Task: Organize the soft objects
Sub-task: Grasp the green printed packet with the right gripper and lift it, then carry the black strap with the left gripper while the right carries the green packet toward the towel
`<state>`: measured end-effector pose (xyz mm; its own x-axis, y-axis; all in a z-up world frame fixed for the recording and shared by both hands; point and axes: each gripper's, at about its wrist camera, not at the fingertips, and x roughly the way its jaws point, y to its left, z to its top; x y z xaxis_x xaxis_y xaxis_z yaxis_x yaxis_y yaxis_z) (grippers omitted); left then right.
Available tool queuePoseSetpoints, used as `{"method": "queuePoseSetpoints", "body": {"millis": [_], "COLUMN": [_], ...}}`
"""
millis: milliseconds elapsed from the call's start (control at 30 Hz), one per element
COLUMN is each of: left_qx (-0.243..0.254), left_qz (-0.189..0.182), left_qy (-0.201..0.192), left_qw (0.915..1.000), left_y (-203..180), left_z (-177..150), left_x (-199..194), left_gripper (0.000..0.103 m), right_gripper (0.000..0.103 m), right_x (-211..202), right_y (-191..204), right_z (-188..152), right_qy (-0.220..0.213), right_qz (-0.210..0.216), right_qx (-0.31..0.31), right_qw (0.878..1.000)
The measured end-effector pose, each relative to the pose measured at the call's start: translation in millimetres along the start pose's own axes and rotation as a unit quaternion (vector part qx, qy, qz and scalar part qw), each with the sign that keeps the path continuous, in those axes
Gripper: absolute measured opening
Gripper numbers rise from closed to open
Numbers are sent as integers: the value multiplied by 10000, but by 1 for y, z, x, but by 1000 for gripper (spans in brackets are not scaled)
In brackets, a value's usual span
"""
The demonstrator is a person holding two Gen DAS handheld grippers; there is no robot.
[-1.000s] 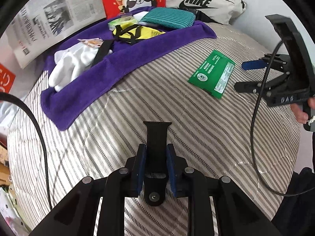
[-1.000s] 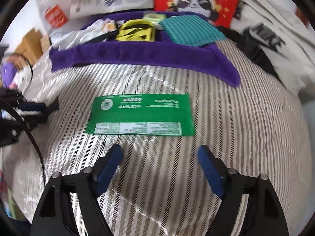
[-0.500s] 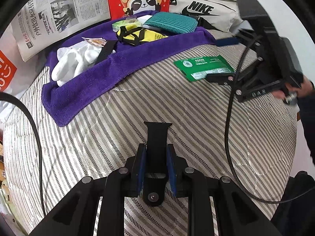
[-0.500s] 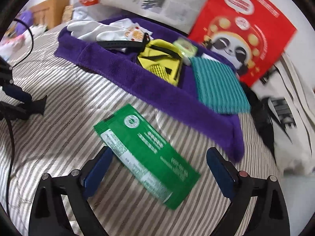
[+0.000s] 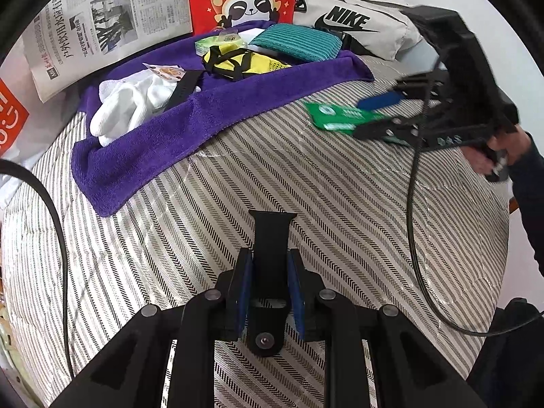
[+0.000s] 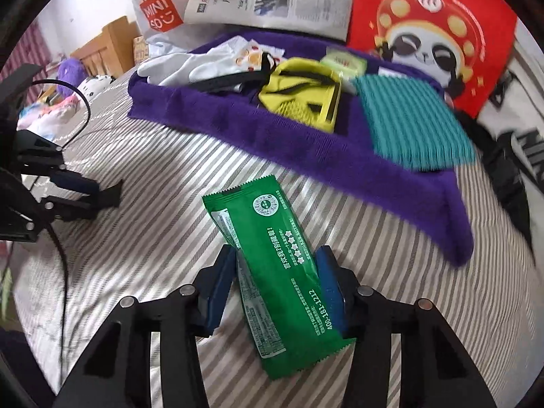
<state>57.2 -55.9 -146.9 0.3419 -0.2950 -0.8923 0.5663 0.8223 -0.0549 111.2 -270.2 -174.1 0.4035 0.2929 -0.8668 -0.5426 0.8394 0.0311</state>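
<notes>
My left gripper [image 5: 269, 272] is shut on a black strap [image 5: 272, 234] and holds it just above the striped bed cover [image 5: 306, 187]. My right gripper [image 6: 276, 272] has its blue pads against both sides of a green packet [image 6: 275, 255], which lies between the jaws; in the left wrist view the same packet [image 5: 336, 115] sits at the right gripper [image 5: 377, 112]. A purple towel [image 6: 306, 146] at the back carries white gloves [image 5: 129, 102], a yellow pouch [image 6: 302, 98], a teal cloth [image 6: 411, 125] and a small light-green packet [image 6: 343, 63].
A red panda bag [image 6: 431, 30], newspaper [image 5: 108, 20] and a white Nike bag [image 5: 350, 20] stand behind the towel. Black cables [image 5: 414, 204] trail over the cover. A Miniso bag [image 6: 159, 13] and wooden furniture [image 6: 108, 44] lie at the far left.
My right gripper swung round and moved onto the green packet, and its jaws closed from wide open onto the packet's sides. My left gripper stayed shut on the strap.
</notes>
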Motion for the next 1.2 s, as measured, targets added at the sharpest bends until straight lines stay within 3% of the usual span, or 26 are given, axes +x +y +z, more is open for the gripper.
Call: {"method": "queuePoseSetpoints", "body": {"millis": [133, 200, 300, 567, 900, 1200], "left_qx": [-24, -15, -45, -341, -761, -718], "left_qz": [13, 31, 37, 81, -217, -73], "left_qy": [2, 9, 25, -13, -92, -110], "left_qw": [10000, 10000, 10000, 9994, 9968, 9973], "left_y": [-1, -1, -1, 0, 10, 8], "left_z": [0, 0, 1, 3, -2, 2], "left_x": [0, 1, 1, 2, 0, -3], "left_gripper": [21, 21, 21, 20, 20, 20], "right_gripper": [53, 56, 56, 28, 24, 24], "right_x": [-3, -4, -4, -12, -16, -24], "right_y": [21, 30, 19, 29, 20, 15], "right_z": [-5, -7, -8, -13, -17, -11], "right_qy": [221, 208, 288, 130, -6, -150], "right_qz": [-28, -234, -15, -97, 19, -147], "right_qx": [-114, -314, -135, -17, 823, 957], "right_qw": [9997, 9990, 9995, 9999, 9966, 9952]}}
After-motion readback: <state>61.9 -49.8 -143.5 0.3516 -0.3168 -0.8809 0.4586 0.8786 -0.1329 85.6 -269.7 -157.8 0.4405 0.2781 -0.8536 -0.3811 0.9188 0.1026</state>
